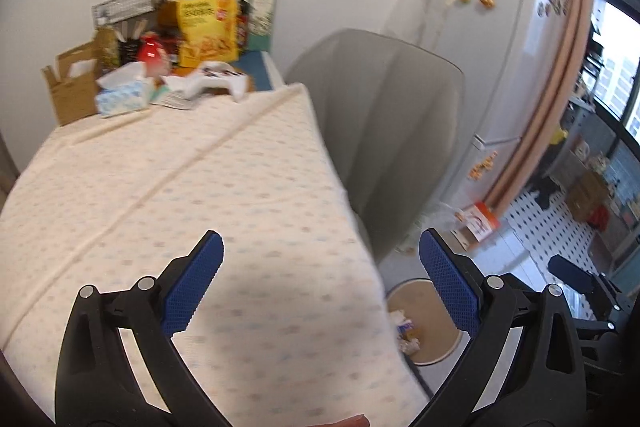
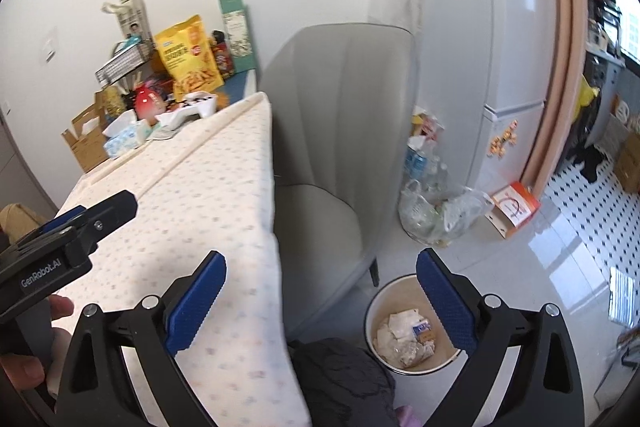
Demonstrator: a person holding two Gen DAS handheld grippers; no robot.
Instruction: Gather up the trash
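Both your left gripper (image 1: 321, 269) and right gripper (image 2: 321, 289) gape wide, holding nothing. Crumpled paper (image 2: 404, 341) in the bin (image 2: 370, 311) looks light, soft; pinch any raised fold.

I am seeing cream tablecloth (image 1: 180, 187) showing pastel dot pattern; grey chair (image 2: 340, 115); yellow snack bag (image 1: 210, 21); white bin (image 2: 370, 319) showing beige interior; black-and-white dotted floor tiles (image 2: 580, 199); blue gripper pads (image 2: 196, 301).
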